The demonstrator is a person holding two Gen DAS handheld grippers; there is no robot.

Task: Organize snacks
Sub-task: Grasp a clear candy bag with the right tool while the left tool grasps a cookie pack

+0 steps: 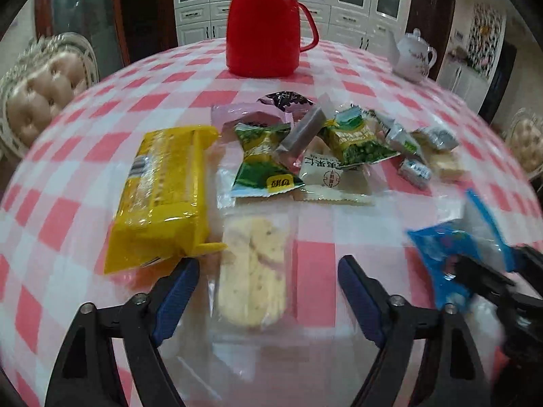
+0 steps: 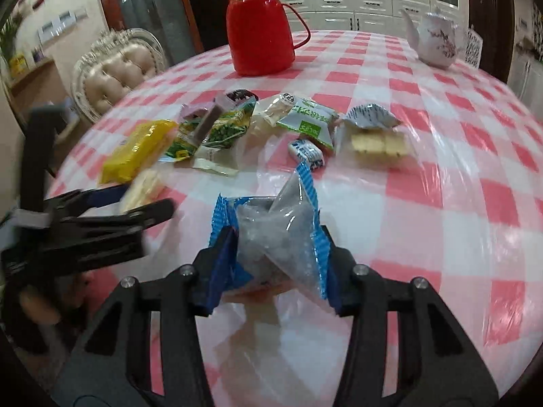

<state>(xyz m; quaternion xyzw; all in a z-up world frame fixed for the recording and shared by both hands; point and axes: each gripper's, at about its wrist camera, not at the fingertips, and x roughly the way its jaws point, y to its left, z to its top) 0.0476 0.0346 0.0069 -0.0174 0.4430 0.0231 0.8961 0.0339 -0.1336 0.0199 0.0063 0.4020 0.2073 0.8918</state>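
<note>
Two grippers work: right gripper (image 2: 271, 264) pinches the light, crinkly blue packet (image 2: 268, 234) mid-body; left gripper (image 1: 268, 291), open, straddles the fragile biscuit pack (image 1: 253, 271).

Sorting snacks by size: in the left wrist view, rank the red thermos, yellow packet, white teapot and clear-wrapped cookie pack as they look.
1. Yellow packet, though nearer than the thermos.
2. Red thermos.
3. Clear-wrapped cookie pack, nearest of all.
4. White teapot, farthest, so unsure.
</note>
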